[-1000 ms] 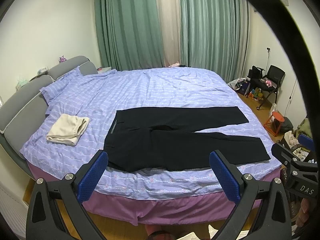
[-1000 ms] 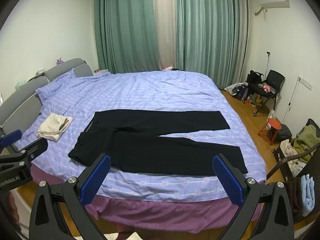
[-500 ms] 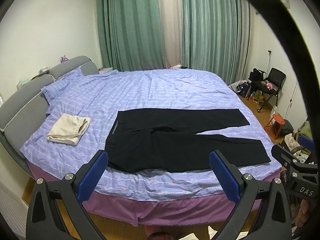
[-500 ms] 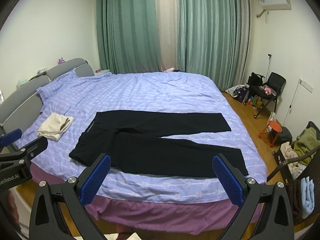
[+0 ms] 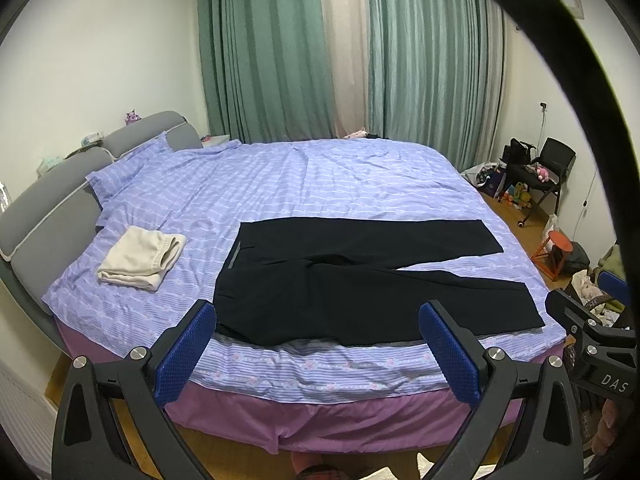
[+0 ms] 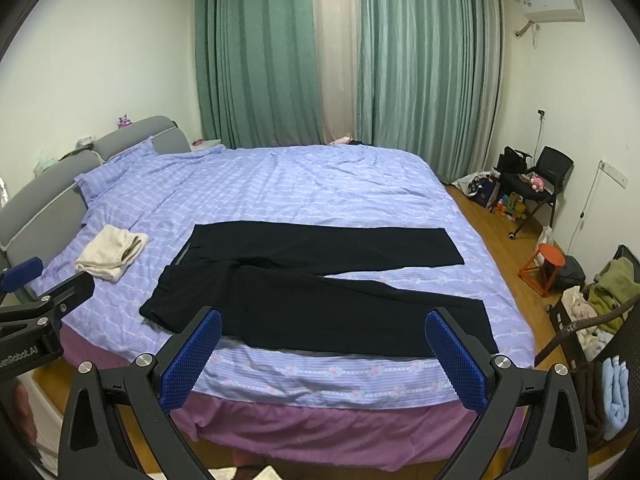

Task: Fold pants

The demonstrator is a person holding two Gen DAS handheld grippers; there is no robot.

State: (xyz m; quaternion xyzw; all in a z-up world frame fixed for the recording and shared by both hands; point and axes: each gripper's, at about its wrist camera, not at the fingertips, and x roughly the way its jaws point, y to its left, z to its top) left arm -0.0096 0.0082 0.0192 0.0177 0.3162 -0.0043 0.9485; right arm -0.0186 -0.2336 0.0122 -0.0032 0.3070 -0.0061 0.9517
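Black pants (image 5: 360, 276) lie flat on the purple striped bed (image 5: 320, 184), waist to the left, both legs spread apart toward the right; they also show in the right wrist view (image 6: 320, 280). My left gripper (image 5: 318, 344) is open and empty, held in the air short of the bed's near edge. My right gripper (image 6: 324, 348) is open and empty too, also short of the near edge. Each gripper shows at the side of the other's view.
A folded cream garment (image 5: 142, 258) lies on the bed left of the pants. A grey headboard (image 5: 44, 216) stands at the left. An orange stool (image 6: 544, 268), a black chair (image 6: 548, 176) and piles of clothes (image 6: 600, 300) stand on the floor at the right.
Both views have shifted slightly; the pants sit a little lower in the frames. Nothing on the bed has moved and both grippers stay open.
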